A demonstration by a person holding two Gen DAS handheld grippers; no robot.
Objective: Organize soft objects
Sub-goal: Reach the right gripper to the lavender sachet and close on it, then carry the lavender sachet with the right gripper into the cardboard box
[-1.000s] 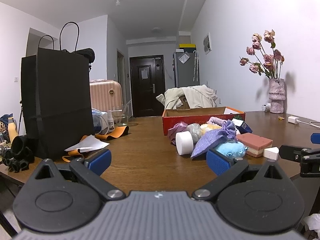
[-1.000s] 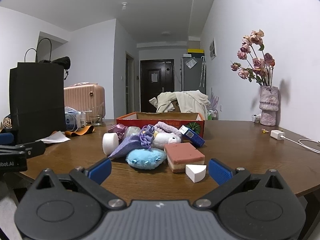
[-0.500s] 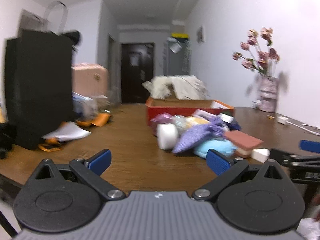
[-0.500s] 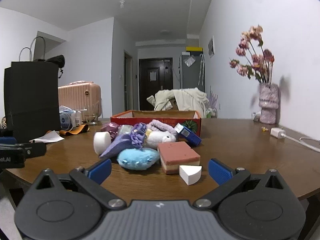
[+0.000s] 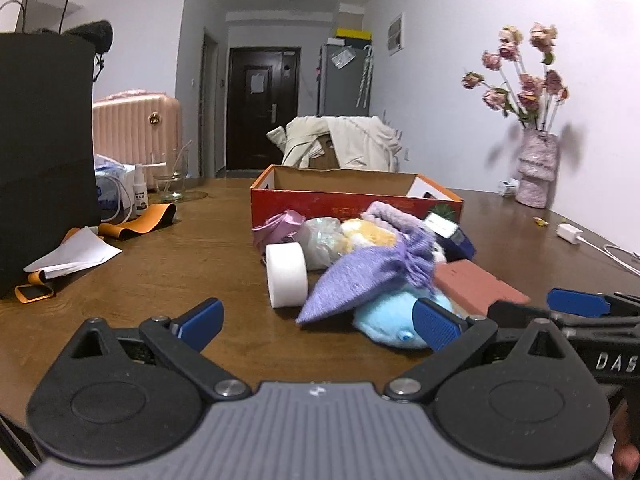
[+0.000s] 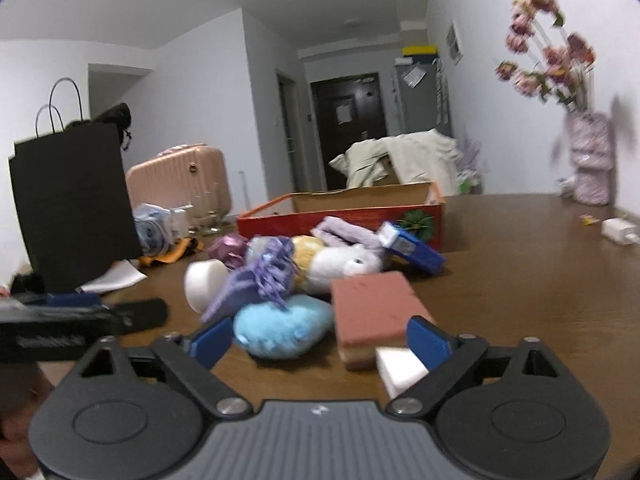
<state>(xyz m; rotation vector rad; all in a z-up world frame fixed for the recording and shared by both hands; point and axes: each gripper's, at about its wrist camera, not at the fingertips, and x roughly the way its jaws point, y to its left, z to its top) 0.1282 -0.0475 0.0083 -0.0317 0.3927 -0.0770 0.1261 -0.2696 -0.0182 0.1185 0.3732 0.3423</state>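
Note:
A pile of soft things lies on the wooden table in front of an open red box [image 5: 352, 200] [image 6: 360, 210]. It holds a light blue plush [image 5: 384, 320] [image 6: 284, 330], a purple knit pouch [image 5: 372, 272] [image 6: 256, 280], a white foam cylinder [image 5: 286, 276] [image 6: 204, 280], a pink sponge block [image 5: 476, 284] [image 6: 372, 304], a white wedge [image 6: 400, 368], a white plush [image 6: 344, 264] and a blue carton [image 6: 412, 248]. My left gripper [image 5: 318, 320] is open, just short of the pile. My right gripper [image 6: 320, 338] is open, its fingers on either side of the blue plush and sponge block.
A tall black paper bag [image 5: 44, 160] [image 6: 76, 204] stands at the left with papers [image 5: 76, 256] and orange straps [image 5: 140, 224] by it. A vase of dried flowers [image 5: 534, 168] stands at the far right, a white charger [image 5: 570, 234] near it. A pink suitcase [image 5: 136, 132] stands behind.
Both grippers have moved forward to the pile, which now looks larger. The right gripper's fingers have reached the blue plush and the sponge block. The right view has tilted.

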